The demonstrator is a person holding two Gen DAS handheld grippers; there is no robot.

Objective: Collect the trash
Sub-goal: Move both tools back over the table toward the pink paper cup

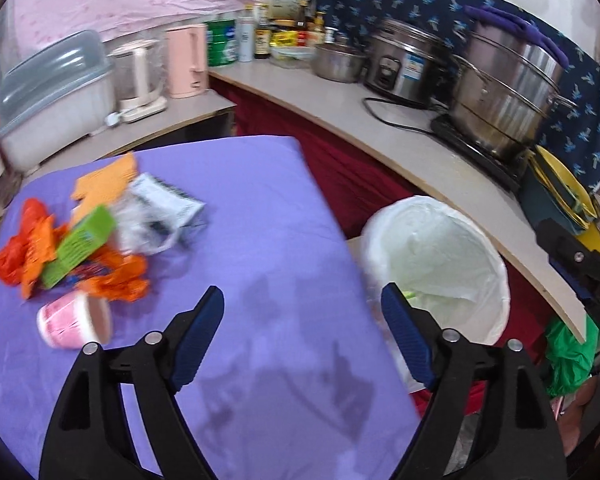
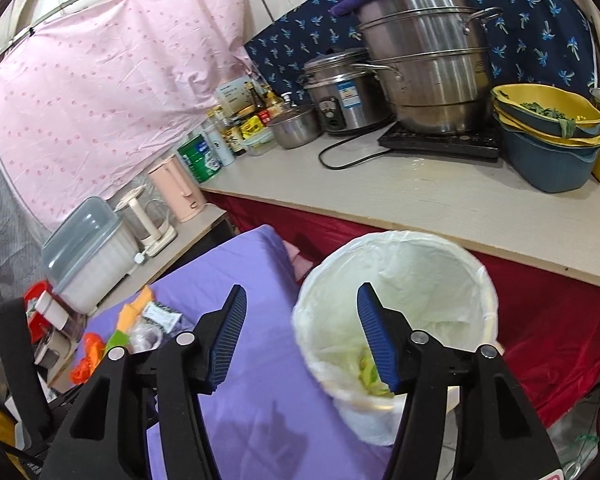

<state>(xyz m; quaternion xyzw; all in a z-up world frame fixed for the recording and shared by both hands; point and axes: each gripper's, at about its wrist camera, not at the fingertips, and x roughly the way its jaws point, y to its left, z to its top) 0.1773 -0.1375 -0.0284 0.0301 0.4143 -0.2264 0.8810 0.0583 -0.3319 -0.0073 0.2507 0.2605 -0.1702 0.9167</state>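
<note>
A pile of trash lies on the purple table (image 1: 260,220) at the left: orange wrappers (image 1: 20,252), a green box (image 1: 84,244), clear and white plastic packaging (image 1: 160,208), an orange card (image 1: 108,180) and a pink paper cup (image 1: 76,322) on its side. A white-lined trash bin (image 1: 436,264) stands right of the table; green scraps lie inside the bin (image 2: 400,292). My left gripper (image 1: 302,300) is open and empty above the table, right of the pile. My right gripper (image 2: 302,296) is open and empty over the table edge and bin rim. The trash pile (image 2: 140,328) shows at the left.
A counter (image 1: 400,120) behind holds a steel steamer pot (image 1: 508,92) on a cooktop, a rice cooker (image 1: 408,60), a steel bowl, bottles and stacked yellow and blue basins (image 2: 548,136). A lower shelf holds a pink kettle (image 1: 186,60) and a lidded plastic box (image 1: 52,96). Red cloth hangs below the counter.
</note>
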